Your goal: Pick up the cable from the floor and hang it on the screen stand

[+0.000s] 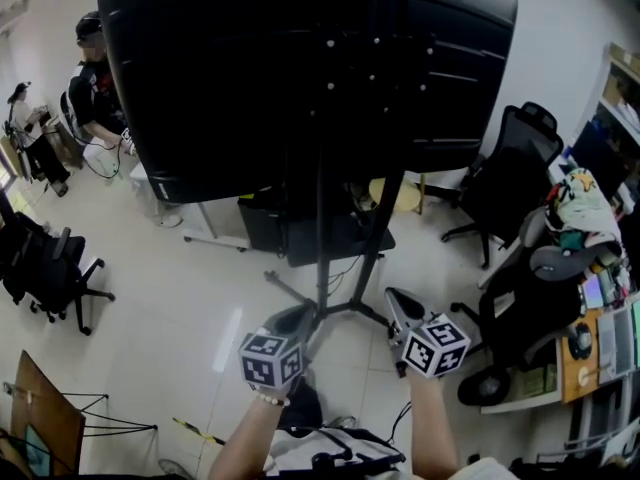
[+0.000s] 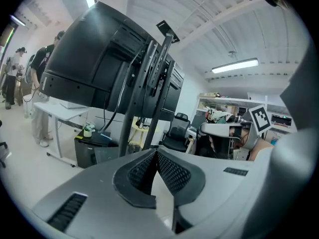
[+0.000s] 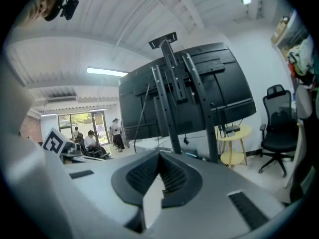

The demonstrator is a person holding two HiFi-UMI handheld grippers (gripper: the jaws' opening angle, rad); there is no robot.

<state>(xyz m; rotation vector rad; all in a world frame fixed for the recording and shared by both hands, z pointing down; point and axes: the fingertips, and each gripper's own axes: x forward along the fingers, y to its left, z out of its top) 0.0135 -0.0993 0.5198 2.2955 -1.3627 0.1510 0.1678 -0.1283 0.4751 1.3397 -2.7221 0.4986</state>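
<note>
The big black screen (image 1: 300, 68) sits on a dark wheeled stand (image 1: 322, 228), seen from behind. Thin dark cables (image 1: 352, 268) hang by the stand's posts above its base. I cannot pick out a cable lying on the floor. My left gripper (image 1: 300, 316) is held just before the stand's base, shut with nothing between its jaws. My right gripper (image 1: 393, 298) is beside it to the right, also shut and empty. In the left gripper view the closed pads (image 2: 169, 171) point at the stand (image 2: 144, 93). In the right gripper view the shut jaws face the stand's posts (image 3: 172, 98).
Black office chairs stand at the left (image 1: 50, 268) and right (image 1: 505, 183). A cluttered desk (image 1: 590, 338) runs along the right edge. A yellow round side table (image 1: 405, 196) and a black cabinet (image 1: 262, 223) sit behind the stand. People (image 1: 95, 93) stand far left.
</note>
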